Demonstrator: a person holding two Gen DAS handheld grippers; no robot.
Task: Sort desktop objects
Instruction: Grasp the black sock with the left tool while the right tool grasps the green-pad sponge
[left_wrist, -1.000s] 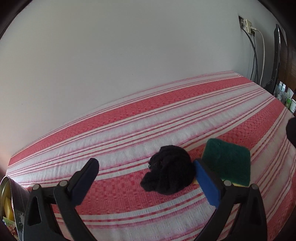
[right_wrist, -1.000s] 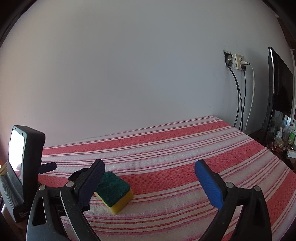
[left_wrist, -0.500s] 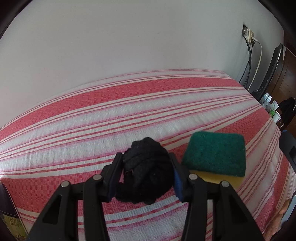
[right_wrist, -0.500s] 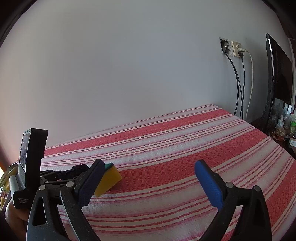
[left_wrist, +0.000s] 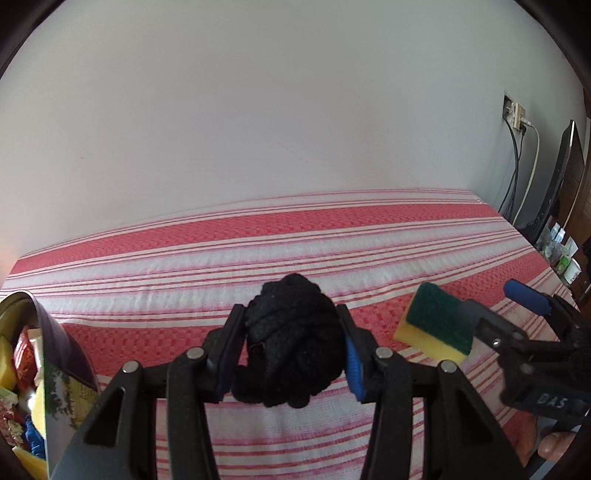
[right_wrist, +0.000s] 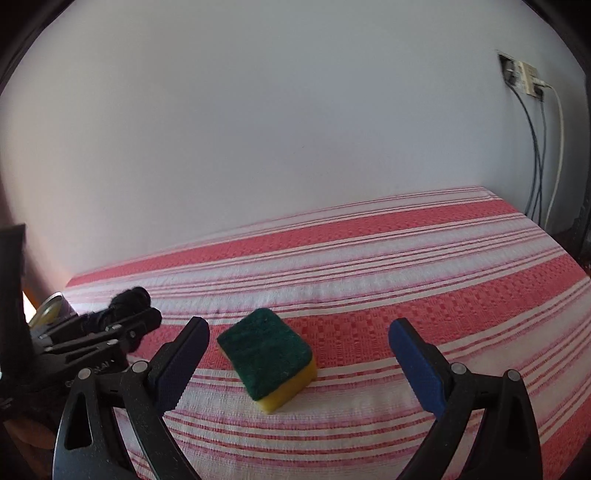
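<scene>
Now our left gripper pinches the black cloth ball left of the sponge, our right gripper is spread wide around the sponge, and striped cloth lies bare behind the sponge.

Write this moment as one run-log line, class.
left gripper: shut on black cloth bundle | right gripper: open, sponge between fingers | tin: left

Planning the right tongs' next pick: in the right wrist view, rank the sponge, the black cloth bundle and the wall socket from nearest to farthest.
1. Sponge: lying between the open right tongs.
2. Black cloth bundle: far left, held in the left tongs.
3. Wall socket: upper right, beyond the table.
</scene>
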